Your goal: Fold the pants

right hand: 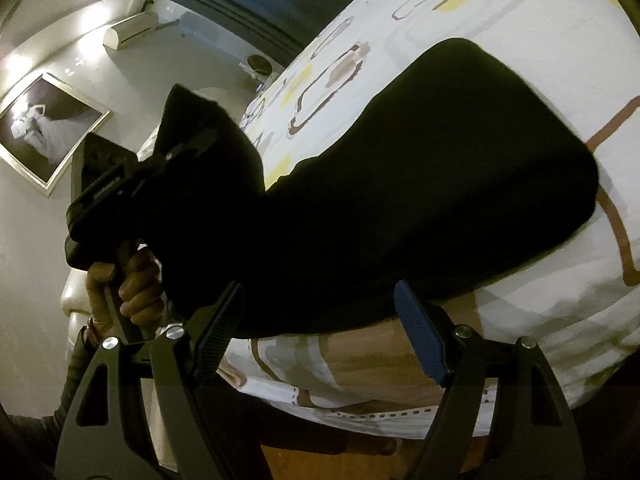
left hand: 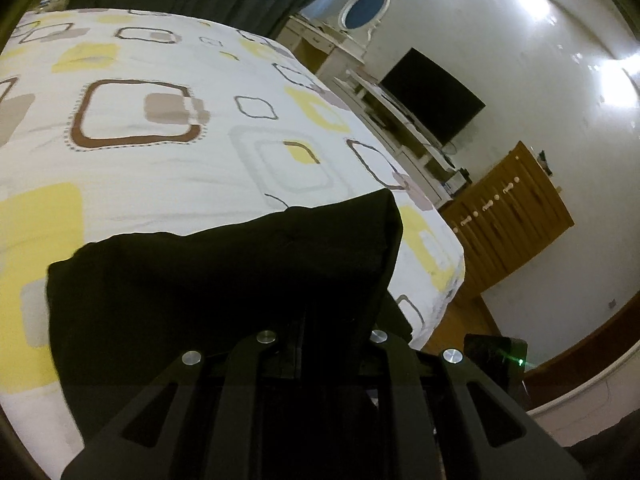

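On the bed (left hand: 168, 168), near its front edge and close to the right corner, the black pants (left hand: 224, 280) are lying in a folded pile over the patterned sheet. From the left wrist view, the left gripper (left hand: 320, 320) is reaching into this cloth, and the cloth is covering the fingers completely, so I cannot tell from here if they are pressed together or spread. Beyond the right edge of the bed a television (left hand: 436, 100) is standing against the white wall, and a wooden cabinet (left hand: 508, 220) is standing further along it.

From the right wrist view, the pants (right hand: 420, 200) are spreading across the bed (right hand: 520, 40) up to its near edge. The right gripper (right hand: 320, 332) is hanging just before this edge with its fingers (right hand: 420, 332) spread wide, holding nothing. At the left side the left gripper (right hand: 188, 152) is pinching a raised corner of the pants, and a hand (right hand: 128, 284) is gripping its handle. A framed picture (right hand: 44, 128) is hanging on the wall behind.
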`<state>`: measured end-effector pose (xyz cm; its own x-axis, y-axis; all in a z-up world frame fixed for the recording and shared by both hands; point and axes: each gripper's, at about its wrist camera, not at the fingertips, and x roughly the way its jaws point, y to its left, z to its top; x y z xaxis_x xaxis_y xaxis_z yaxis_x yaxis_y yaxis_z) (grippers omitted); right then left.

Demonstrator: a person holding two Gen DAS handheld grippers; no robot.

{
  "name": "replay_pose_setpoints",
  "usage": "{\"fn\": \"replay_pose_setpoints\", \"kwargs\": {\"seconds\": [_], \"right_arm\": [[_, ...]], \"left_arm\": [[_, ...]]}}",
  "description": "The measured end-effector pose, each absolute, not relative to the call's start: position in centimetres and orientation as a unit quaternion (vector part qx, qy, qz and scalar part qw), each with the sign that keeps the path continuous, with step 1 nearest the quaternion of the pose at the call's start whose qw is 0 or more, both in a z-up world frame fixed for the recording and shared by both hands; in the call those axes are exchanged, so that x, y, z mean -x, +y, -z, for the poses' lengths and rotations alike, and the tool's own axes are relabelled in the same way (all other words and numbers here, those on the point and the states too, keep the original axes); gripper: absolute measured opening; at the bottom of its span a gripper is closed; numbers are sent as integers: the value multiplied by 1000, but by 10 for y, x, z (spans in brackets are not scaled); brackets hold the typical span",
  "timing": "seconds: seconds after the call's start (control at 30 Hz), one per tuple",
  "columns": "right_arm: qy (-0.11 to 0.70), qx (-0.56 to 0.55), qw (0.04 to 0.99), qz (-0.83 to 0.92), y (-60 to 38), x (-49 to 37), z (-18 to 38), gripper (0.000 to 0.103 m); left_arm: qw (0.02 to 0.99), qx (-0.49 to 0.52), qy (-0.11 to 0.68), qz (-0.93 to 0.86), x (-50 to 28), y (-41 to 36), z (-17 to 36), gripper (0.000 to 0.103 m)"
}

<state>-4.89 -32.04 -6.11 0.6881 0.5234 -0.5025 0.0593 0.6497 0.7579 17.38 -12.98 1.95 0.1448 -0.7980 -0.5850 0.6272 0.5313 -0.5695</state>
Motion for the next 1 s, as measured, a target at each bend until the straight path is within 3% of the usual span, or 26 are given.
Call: {"fn": "replay_pose_setpoints", "kwargs": {"seconds": [0.47,0.63,0.73,0.87,1.0], "right_arm": [[355,-417,828,-121,-347,57,65,78],[357,-416,828,-118,-346,58,67,78],[359,-413,829,-117,-346,57,65,78],[362,-410,830,-114,-346,58,63,78],[356,-405,835,-113,-348,59,54,78]], "left_arm": [[755,25,476,451,-164,-205,12,13],[753,40,486,442,-163,-211,20,24],[752,47,483,445,-159,-216,20,37],[745,71,464,475,-152,-223,8,69],[750,76,446,482,-150,-223,-11,71]]}}
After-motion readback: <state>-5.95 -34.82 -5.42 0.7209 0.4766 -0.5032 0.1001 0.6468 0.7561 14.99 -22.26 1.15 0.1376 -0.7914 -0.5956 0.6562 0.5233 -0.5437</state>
